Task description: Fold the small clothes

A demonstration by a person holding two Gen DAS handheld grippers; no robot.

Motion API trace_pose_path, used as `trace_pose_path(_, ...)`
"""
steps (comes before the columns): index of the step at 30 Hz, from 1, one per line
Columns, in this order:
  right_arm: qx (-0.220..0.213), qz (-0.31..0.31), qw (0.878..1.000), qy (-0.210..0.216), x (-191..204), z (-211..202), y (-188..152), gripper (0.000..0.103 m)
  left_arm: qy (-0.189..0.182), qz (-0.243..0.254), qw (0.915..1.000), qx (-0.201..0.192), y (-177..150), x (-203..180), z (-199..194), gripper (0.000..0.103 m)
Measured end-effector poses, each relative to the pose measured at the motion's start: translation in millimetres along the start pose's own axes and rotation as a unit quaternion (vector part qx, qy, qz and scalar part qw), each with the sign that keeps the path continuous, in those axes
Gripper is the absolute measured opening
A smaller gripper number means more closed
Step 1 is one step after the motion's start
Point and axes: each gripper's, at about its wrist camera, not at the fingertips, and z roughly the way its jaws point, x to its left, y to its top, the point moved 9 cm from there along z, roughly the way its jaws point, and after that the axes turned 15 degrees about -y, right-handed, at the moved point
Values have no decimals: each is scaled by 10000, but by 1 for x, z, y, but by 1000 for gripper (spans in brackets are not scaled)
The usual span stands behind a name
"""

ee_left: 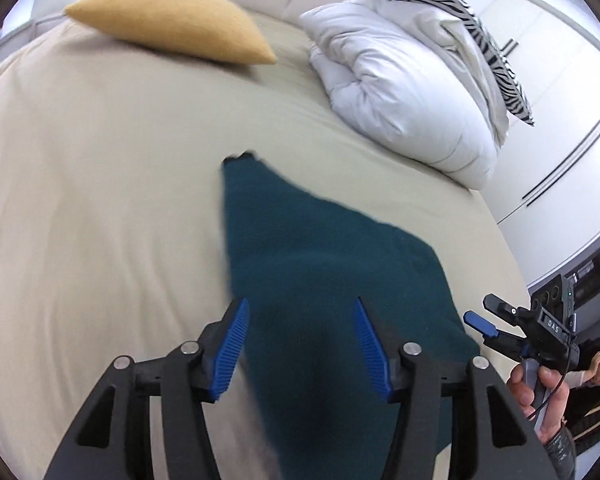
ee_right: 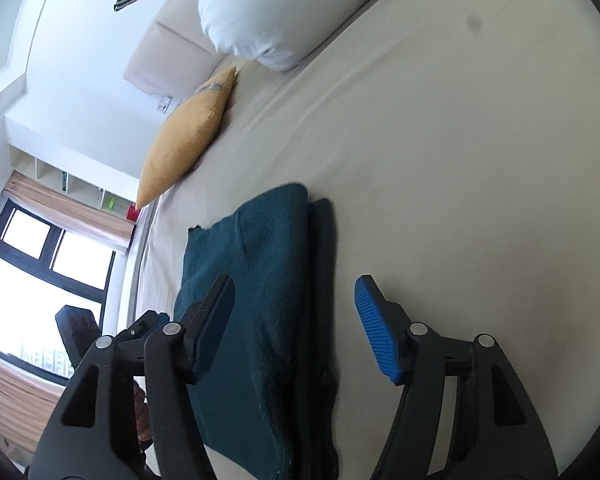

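Note:
A dark teal garment [ee_left: 320, 260] lies folded lengthwise on the beige bed sheet [ee_left: 100, 200]. My left gripper [ee_left: 301, 302] hovers over its near end, open, with the blue pads [ee_left: 236, 344] wide apart and not pressing the cloth. In the right wrist view the same garment [ee_right: 260, 280] shows a doubled long edge. My right gripper [ee_right: 295, 282] is open above that edge, one finger over the cloth and the blue pad [ee_right: 376, 324] over bare sheet. The right gripper [ee_left: 482, 312] also shows at the garment's right corner, held by a hand [ee_left: 540, 392].
A mustard cushion [ee_left: 172, 20] lies at the head of the bed. Beside it sit a bunched white duvet [ee_left: 400, 92] and a zebra-striped pillow [ee_left: 460, 12]. White wardrobe doors [ee_left: 560, 120] stand past the bed's right edge. A window [ee_right: 40, 280] is on the other side.

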Motion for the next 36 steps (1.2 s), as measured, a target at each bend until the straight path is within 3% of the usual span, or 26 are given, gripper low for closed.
trace_pose_path(6, 459, -77, 9987, 193, 16, 22, -24, 62, -467, -827, 9953, 184, -32, 18, 3, 63)
trace_pose_path(11, 528, -231, 9983, 82, 18, 29, -30, 62, -360, -612, 9975, 57, -33, 3, 0, 66)
trace_pose_path(14, 456, -296, 9985, -92, 17, 29, -29, 62, 99, -350, 9992, -182, -24, 1, -7, 67)
trace_pose_path(15, 410, -296, 9987, -89, 16, 27, -28, 62, 97, -322, 9993, -186, -23, 1, -6, 73)
trace_pose_path(18, 580, -302, 9979, -26, 13, 34, -31, 62, 12, -439, 9986, 301, -34, 8, 14, 75)
trace_pose_path(23, 724, -403, 9965, 125, 20, 41, -35, 62, -393, -750, 9956, 395, -38, 9, 27, 79)
trace_pose_path(27, 822, -586, 9947, -169, 30, 56, -36, 51, -330, -829, 9942, 594, -38, 6, 34, 66)
trace_pose_path(29, 903, -510, 9942, -275, 30, 65, -35, 36, -270, -874, 9938, 639, -39, 5, 33, 61)
trace_pose_path(36, 510, -1050, 9880, -1015, 45, 59, -40, 25, 68, -515, 9959, 734, -43, -5, 24, 44)
